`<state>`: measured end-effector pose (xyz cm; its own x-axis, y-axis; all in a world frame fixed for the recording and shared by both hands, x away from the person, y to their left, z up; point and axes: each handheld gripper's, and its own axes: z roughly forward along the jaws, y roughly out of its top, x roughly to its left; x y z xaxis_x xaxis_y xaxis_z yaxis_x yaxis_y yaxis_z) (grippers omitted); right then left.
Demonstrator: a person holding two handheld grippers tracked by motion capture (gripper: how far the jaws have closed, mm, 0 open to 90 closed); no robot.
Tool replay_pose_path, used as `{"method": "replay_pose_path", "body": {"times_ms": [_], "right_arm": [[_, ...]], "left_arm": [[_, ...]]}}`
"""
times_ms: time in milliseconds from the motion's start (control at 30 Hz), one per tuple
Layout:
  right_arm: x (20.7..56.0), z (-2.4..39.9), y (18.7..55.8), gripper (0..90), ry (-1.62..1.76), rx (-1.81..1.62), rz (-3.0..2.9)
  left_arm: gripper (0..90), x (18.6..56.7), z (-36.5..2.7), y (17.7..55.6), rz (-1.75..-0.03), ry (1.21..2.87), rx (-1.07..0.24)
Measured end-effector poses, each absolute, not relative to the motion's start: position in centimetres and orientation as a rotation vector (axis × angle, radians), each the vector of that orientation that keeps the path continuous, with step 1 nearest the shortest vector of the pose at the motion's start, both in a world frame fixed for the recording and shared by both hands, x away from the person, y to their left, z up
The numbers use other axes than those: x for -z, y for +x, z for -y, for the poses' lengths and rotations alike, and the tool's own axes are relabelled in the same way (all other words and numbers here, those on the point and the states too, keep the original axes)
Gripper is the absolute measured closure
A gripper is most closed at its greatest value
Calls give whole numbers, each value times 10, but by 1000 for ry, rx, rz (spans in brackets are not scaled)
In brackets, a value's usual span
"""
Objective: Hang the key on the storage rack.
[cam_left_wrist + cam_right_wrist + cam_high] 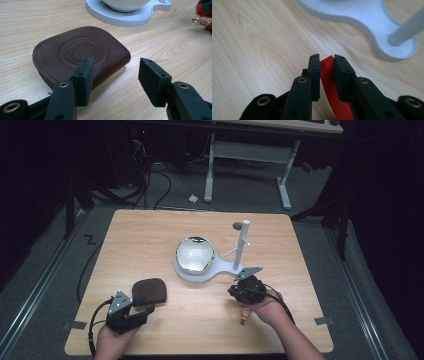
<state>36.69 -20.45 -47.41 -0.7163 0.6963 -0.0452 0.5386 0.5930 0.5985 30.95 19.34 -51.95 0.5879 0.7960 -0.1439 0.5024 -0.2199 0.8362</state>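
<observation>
Landmark: white stand with post, mid-surface.
Right gripper: clenched on red strap of keychain, near stand's post end.
Left gripper: released, brown leather pouch partly between jaws, untouched.
Bowl on stand: contents not discernible.
Risk: thin strap slipping from pads, keychain dropping short of post.

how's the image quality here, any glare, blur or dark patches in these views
High view: the room around the table is nearly black, and the shiny bowl carries bright glare. Left gripper view: the brown pouch is sharp, while the white stand base behind it is softer. Right gripper view: the red strap in the right tool and the pole are blurred.
</observation>
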Motion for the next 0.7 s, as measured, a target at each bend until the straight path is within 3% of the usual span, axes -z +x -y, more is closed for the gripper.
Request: {"method": "replay_pose_path", "body": {"times_ms": [300,700], "right_arm": [[436,256,351,760,1120,-981,-2367],[451,336,299,747,1310,-1063,-2193]], "left_arm": [[462,519,-194,308,-1054,1877,-400],[462,515,-195,306,-1069,1850,-421]]}}
